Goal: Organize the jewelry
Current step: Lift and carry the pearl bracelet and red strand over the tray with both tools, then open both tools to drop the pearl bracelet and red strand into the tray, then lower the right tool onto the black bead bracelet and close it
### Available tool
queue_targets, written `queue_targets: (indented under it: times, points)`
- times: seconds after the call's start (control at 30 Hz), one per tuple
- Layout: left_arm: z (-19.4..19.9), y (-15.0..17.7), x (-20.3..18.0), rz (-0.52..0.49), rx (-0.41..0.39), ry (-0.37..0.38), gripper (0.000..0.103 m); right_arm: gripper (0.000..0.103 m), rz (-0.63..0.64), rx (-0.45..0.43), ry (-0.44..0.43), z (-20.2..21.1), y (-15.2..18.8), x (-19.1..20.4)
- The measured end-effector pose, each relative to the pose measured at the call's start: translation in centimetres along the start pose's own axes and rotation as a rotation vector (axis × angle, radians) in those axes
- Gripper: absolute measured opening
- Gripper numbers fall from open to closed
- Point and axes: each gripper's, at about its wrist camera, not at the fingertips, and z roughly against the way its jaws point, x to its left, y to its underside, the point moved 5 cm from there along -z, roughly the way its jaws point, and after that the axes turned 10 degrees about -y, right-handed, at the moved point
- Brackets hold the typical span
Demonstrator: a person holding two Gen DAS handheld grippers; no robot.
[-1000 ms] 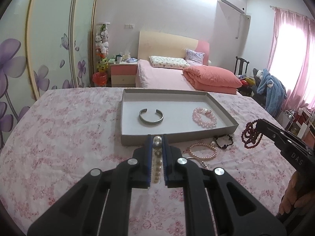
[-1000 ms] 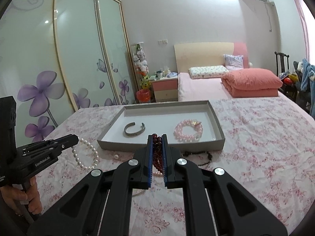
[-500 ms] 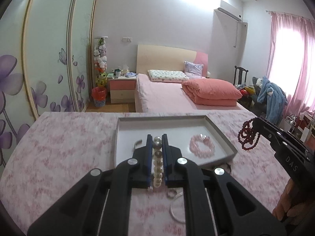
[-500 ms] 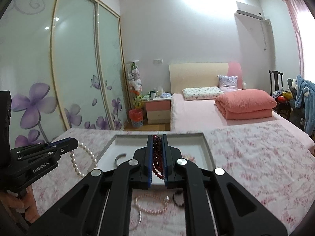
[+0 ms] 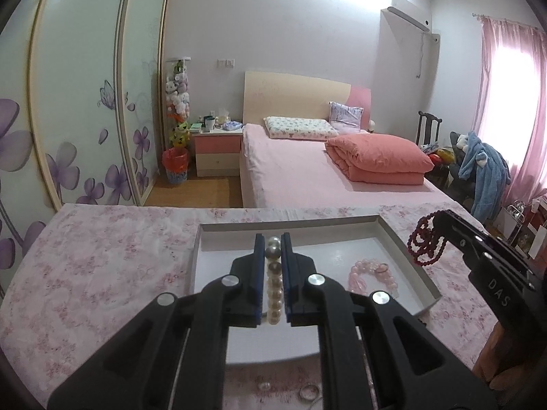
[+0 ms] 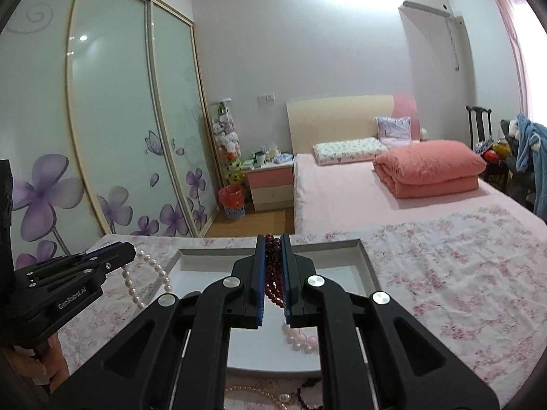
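Observation:
My left gripper [image 5: 272, 241] is shut on a white pearl strand [image 5: 274, 283] and holds it above the grey tray [image 5: 403, 239]; the strand also hangs in the right wrist view [image 6: 150, 273]. My right gripper [image 6: 272, 239] is shut on a dark red bead bracelet [image 6: 273, 273], also seen hanging in the left wrist view [image 5: 425, 242], over the tray's [image 6: 367, 263] right side. A pink bead bracelet [image 5: 371, 275] lies in the tray. The silver bangle is hidden behind my left fingers.
The tray sits on a pink floral cloth [image 5: 102, 256]. A ring [image 5: 309, 391] and a loose pearl [image 5: 264, 386] lie on the cloth in front of the tray, with a pink pearl strand [image 6: 253, 391] and a black bead bracelet [image 6: 307, 384]. A bed [image 5: 307, 171] stands behind.
Both grippers have risen and moved forward over the tray, each carrying its jewelry. The tray now lies lower and closer in both views.

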Motion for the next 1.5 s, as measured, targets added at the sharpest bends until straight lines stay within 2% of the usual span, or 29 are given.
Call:
queue_targets:
  times: [0.27,0.57,0.6,0.63,0.7,0.77,1.03,1.27,1.5]
  points:
    - [-3.9,0.6,-0.4,0.002,0.052,-0.003,0.010,0.009,-0.048,0.116,0.006,-4.8,1.8,-1.6]
    - [-7.9,1.3,-0.6,0.021,0.123,0.015,0.010,0.011,-0.102,0.210,0.009,-7.7,3.1,-2.5]
    - [-8.2,1.4,-0.4,0.035,0.134,0.017,0.011,0.021,-0.102,0.213,0.013,-7.7,3.2,-2.6]
    - [-8.3,1.4,-0.2,0.048,0.137,0.017,0.012,0.038,-0.103,0.210,0.016,-7.6,3.2,-2.6]
    - [-8.4,1.5,0.3,0.060,0.138,0.017,0.017,0.050,-0.098,0.181,0.032,-6.9,3.1,-2.8]
    - [-8.3,1.6,0.7,0.064,0.135,0.001,0.020,0.050,-0.096,0.177,0.036,-6.6,3.0,-3.1]
    - [-6.6,2.1,2.1,0.077,0.133,-0.028,0.021,0.050,-0.109,0.167,0.044,-5.1,2.7,-3.6]
    - [-4.4,2.5,2.4,0.065,0.119,-0.022,0.022,0.049,-0.105,0.159,0.049,-3.6,2.5,-3.6]
    - [-1.2,4.6,2.6,0.039,0.118,0.006,0.032,0.048,-0.100,0.192,0.067,-0.8,3.9,-4.3]
